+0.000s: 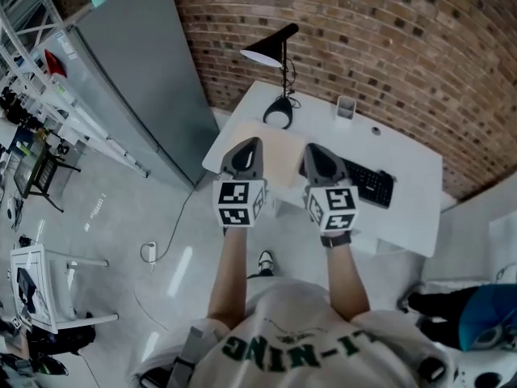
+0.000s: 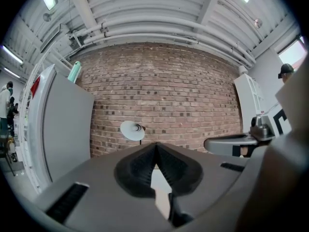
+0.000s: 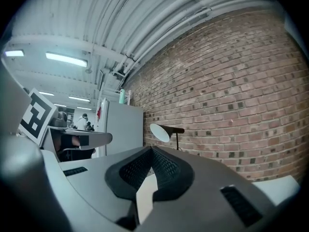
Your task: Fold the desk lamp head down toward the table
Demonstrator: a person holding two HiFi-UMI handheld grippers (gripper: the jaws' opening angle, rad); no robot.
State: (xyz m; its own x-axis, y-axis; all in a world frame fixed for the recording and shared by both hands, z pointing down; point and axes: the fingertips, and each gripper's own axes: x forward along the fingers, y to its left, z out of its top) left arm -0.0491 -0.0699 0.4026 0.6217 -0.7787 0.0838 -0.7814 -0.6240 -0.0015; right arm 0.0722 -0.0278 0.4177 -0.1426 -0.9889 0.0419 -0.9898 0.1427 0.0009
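Head view is showing the desk lamp [image 1: 281,71] standing at the far left corner of the table [image 1: 404,168], its black head [image 1: 271,47] sitting high, not yet folded down. Nothing is touching it. Left gripper [image 1: 250,145] and right gripper [image 1: 315,150] are hovering well short, over the near edge, jaws pressed together and carrying nothing. The whole fold is waiting.

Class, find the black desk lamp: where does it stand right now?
In the head view, the desk lamp stands at the far left corner of the white table, close to the brick wall, left of a small white container.
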